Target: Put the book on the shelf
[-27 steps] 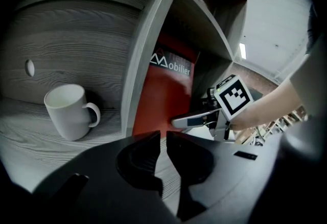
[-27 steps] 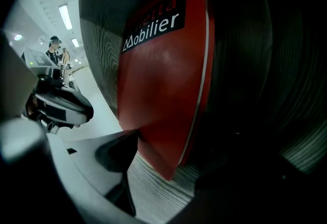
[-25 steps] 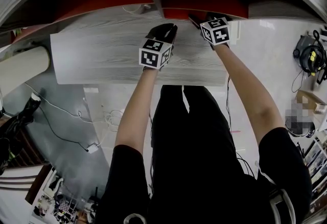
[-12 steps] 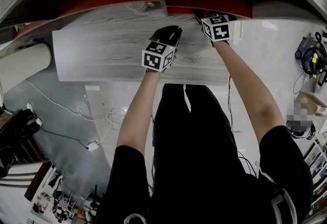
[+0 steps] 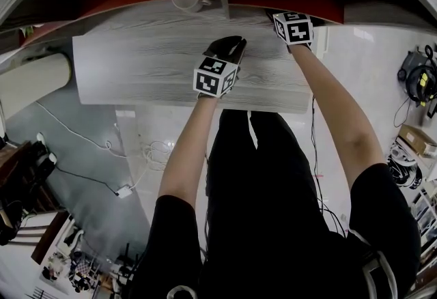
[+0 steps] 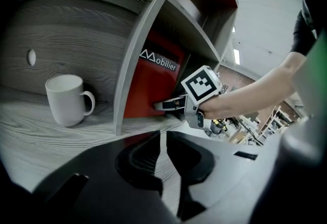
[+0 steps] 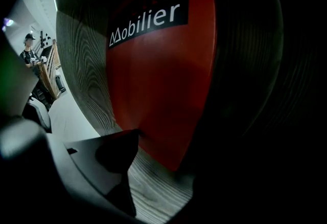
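Book (image 7: pixel 158 80): red, smooth flat cover; black strip near top with white print "Mobilier" (image 7: pixel 145 21). Stands upright, long axis vertical, in compartment right of grey divider (image 6: pixel 138 59), just beside it, at back edge of board. Right gripper (image 6: pixel 166 106) clamped on book's lower front edge. Left gripper (image 6: pixel 162 138) jaws nearly together, nothing between, over front part of board. Shelf (image 5: pixel 150 59): grey wood-grain. White glossy mug (image 6: pixel 64 100) left of divider, handle toward divider.
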